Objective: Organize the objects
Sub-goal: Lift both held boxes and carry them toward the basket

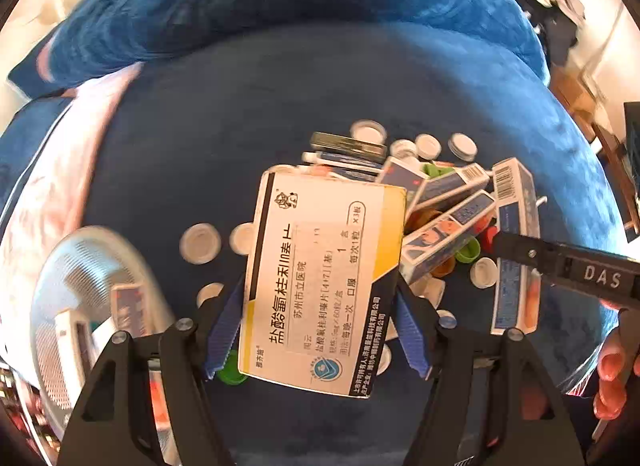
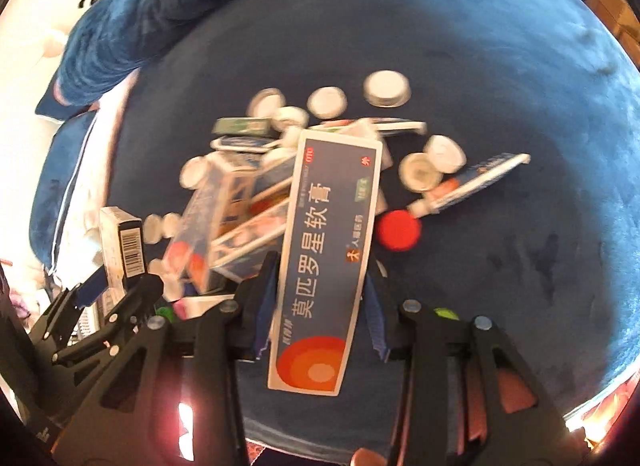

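Observation:
My left gripper (image 1: 320, 298) is shut on a white and yellow medicine box (image 1: 328, 250), its blue pads pressing both long sides, lifted over the blue cushion (image 1: 200, 145). My right gripper (image 2: 322, 286) is shut on a long dark-blue ointment box (image 2: 332, 217) with an orange circle, also held above the cushion. The ointment box (image 1: 514, 242) shows edge-on at the right of the left wrist view. A heap of blue-and-white boxes (image 1: 440, 201) (image 2: 240, 201) lies beneath both. In the right wrist view the left gripper (image 2: 112, 286) appears at lower left with its box (image 2: 120, 246).
A metal mesh basket (image 1: 68, 266) with a few boxes in it stands at lower left. White bottle caps (image 1: 200, 244) (image 2: 386, 87), a red cap (image 2: 398, 229) and a tube (image 2: 472, 181) lie scattered. A hand (image 1: 612, 378) holds the right gripper. Blue pillows (image 1: 240, 5) rise behind.

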Motion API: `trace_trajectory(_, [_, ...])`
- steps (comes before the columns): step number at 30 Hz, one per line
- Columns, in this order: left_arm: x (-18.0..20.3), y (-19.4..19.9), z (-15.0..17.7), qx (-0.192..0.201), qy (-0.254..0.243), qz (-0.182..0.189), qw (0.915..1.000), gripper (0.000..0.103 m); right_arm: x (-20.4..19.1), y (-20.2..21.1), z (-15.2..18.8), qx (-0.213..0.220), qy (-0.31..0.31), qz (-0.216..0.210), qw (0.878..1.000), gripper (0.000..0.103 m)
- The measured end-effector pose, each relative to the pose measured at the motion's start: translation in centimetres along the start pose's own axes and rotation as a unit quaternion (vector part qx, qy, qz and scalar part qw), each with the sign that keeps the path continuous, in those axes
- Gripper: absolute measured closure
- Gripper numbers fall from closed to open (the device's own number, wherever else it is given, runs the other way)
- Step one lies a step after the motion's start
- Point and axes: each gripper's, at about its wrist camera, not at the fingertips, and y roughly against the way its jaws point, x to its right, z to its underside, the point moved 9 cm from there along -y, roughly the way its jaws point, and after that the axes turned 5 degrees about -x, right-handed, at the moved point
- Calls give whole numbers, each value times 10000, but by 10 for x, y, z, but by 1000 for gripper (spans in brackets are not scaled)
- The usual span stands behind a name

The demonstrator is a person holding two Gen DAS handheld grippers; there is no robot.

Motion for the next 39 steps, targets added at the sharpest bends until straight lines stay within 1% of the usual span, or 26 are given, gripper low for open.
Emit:
trace_trajectory(5, [-37,24,14,163,464,-114,9987,32,-46,-7,9,-75,321,-219,9992,63])
trace_trajectory(7, [-57,35,21,246,699,-177,9971,32,-58,-1,17,-104,480,-315,9983,63])
trace_trajectory(10, [-89,49,32,379,1038,-288,9935,32,-97,-4,22,-138,838,-489,9952,63])
trace_trajectory(12, [-114,57,40,474,1293,-381,9897,32,-118,-3,27,-149,1045,-589,9927,63])
trace_trajectory(13, [-127,59,44,513,1414,-436,9877,32,-135,-4,30,-176,1189,-677,9904,63])
trace_trajectory(15, [-156,66,55,602,1708,-580,9818,32,-158,-7,37,-230,1416,-769,9867,63])
trace_trajectory(17, [-181,71,65,637,1886,-739,9772,32,-182,-11,46,-314,1655,-854,9820,63])
trace_trajectory(19, [-207,72,77,602,2020,-990,9725,32,-207,-21,53,-425,1843,-922,9776,63])
trace_trajectory(24, [-252,63,99,427,2218,-1375,9644,32,-256,-52,78,-895,2106,-1205,9660,63])
trace_trajectory(26, [-266,59,108,388,2346,-1421,9609,32,-269,-62,85,-1058,2105,-1336,9626,63])
trace_trajectory(29, [-286,52,118,354,2556,-1374,9563,32,-285,-74,95,-1276,2053,-1553,9578,63])
trace_trajectory(31, [-295,43,126,279,2666,-1332,9541,32,-295,-79,97,-1320,2018,-1893,9519,61])
trace_trajectory(32, [-297,41,131,236,2722,-1352,9524,32,-298,-84,98,-1406,1973,-2025,9488,54])
trace_trajectory(33, [-301,37,136,174,2813,-1386,9494,30,-296,-86,98,-1430,1938,-2000,9497,45])
trace_trajectory(34, [-302,34,141,123,2844,-1382,9486,24,-293,-87,95,-1368,1867,-1994,9522,24])
trace_trajectory(35, [-300,33,146,115,2879,-1363,9478,19,-292,-86,93,-1297,1820,-2010,9538,11])
trace_trajectory(36, [-299,33,147,111,2898,-1339,9476,14,-290,-83,91,-1220,1786,-2010,9554,9])
trace_trajectory(37, [-298,31,148,91,2894,-1316,9481,14,-289,-80,88,-1144,1790,-1982,9569,8])
trace_trajectory(39, [-294,30,151,49,2832,-1366,9493,13,-285,-73,84,-958,1919,-1790,9602,7])
